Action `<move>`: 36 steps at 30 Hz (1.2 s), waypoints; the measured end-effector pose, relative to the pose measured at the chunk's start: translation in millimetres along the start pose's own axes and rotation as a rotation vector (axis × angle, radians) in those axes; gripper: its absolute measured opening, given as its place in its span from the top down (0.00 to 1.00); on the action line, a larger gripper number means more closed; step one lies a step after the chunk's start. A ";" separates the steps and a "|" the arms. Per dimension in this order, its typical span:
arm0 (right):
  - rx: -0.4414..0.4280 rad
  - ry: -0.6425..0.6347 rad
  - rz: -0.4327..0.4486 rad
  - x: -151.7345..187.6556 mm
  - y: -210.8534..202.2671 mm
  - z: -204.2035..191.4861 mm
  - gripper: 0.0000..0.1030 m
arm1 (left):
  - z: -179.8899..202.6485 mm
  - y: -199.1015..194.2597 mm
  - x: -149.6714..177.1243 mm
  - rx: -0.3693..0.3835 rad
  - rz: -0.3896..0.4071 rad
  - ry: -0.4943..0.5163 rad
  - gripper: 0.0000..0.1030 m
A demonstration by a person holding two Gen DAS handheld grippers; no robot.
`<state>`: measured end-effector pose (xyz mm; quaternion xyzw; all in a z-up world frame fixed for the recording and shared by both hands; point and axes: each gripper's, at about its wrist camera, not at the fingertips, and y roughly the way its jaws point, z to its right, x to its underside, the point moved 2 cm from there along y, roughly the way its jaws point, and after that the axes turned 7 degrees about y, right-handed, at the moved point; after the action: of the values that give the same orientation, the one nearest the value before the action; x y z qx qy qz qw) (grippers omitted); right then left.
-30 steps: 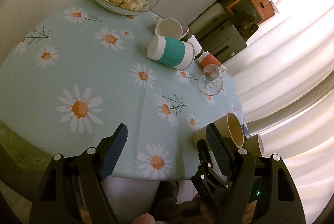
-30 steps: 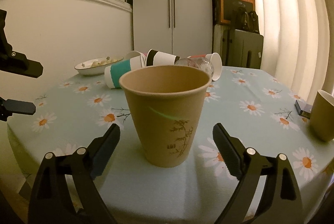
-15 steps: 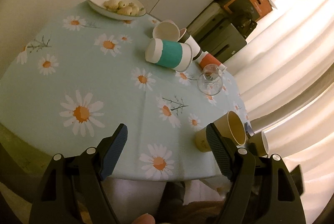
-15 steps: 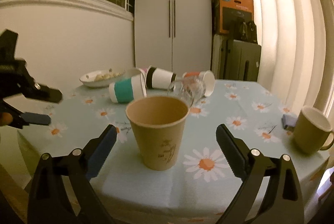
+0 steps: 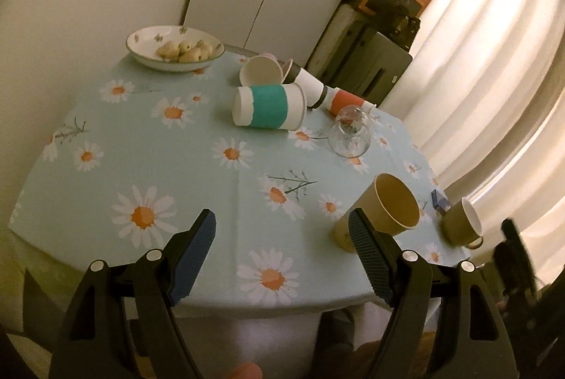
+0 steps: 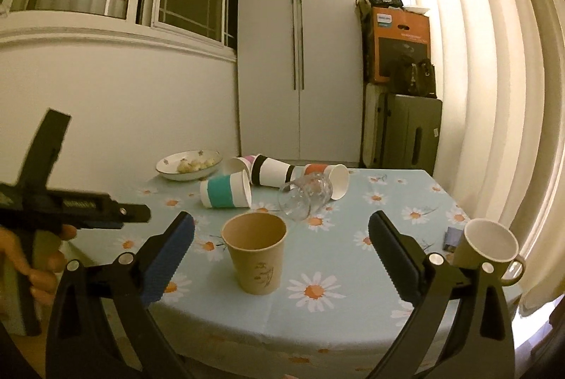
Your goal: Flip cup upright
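Observation:
A brown paper cup (image 6: 255, 252) stands upright near the table's front edge; it also shows in the left wrist view (image 5: 383, 211). My right gripper (image 6: 280, 253) is open and empty, drawn back off the table in front of that cup. My left gripper (image 5: 282, 250) is open and empty above the front edge, left of the cup. Further back several cups lie on their sides: a teal-banded one (image 6: 226, 190), a black-banded one (image 6: 273, 170), an orange-banded one (image 6: 326, 177), and a clear glass (image 6: 305, 197).
An olive mug (image 6: 489, 246) stands upright at the right edge beside a small dark blue object (image 6: 452, 237). A bowl of food (image 6: 189, 164) sits at the back left. The table (image 6: 353, 259) has a daisy cloth. Cabinet, boxes and curtains stand behind.
Both grippers have pulled back and up from the table. The right gripper has withdrawn from around the upright brown cup, which now looks smaller and further off.

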<state>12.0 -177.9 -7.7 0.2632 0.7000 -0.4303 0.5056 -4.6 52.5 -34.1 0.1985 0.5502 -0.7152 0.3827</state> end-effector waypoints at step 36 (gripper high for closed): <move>-0.054 0.107 -0.276 -14.3 19.9 62.2 0.05 | 86.1 -10.9 19.9 -0.055 0.042 0.319 0.26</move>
<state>63.0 -221.2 -8.4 0.1734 0.7669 -0.4619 0.4103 -13.7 -33.9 -14.1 0.3104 0.6189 -0.6513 0.3107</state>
